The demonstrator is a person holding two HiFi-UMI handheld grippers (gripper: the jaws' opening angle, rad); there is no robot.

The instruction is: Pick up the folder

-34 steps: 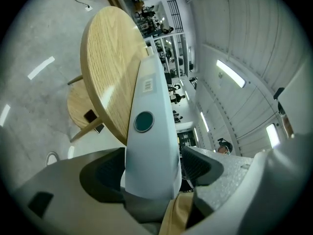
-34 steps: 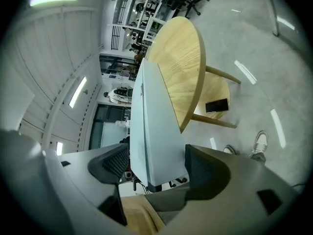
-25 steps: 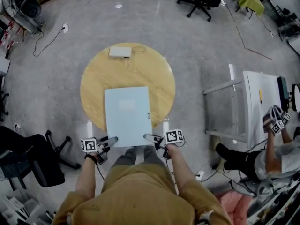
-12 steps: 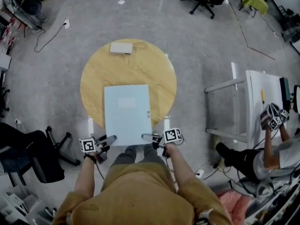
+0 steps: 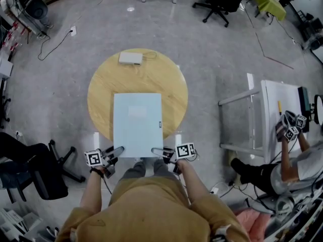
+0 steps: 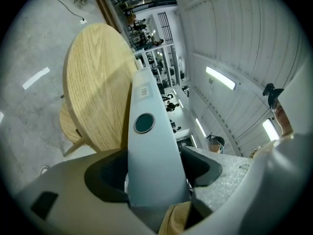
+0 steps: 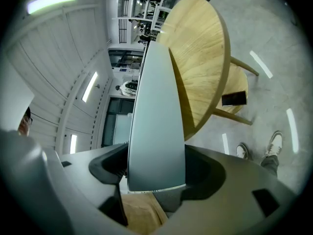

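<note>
Round wooden tabletop (image 5: pixel 103 87) on a grey floor carries the pale blue folder (image 5: pixel 137 125), its near edge overhanging toward the person; left gripper (image 5: pixel 119 149) is closing its jaws on the near left corner; right gripper (image 5: pixel 156 150) pinches the near right corner.

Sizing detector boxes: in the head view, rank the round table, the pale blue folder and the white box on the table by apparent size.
1. round table, largest.
2. folder, nearer the camera yet clearly smaller.
3. white box, by far the smallest.
</note>
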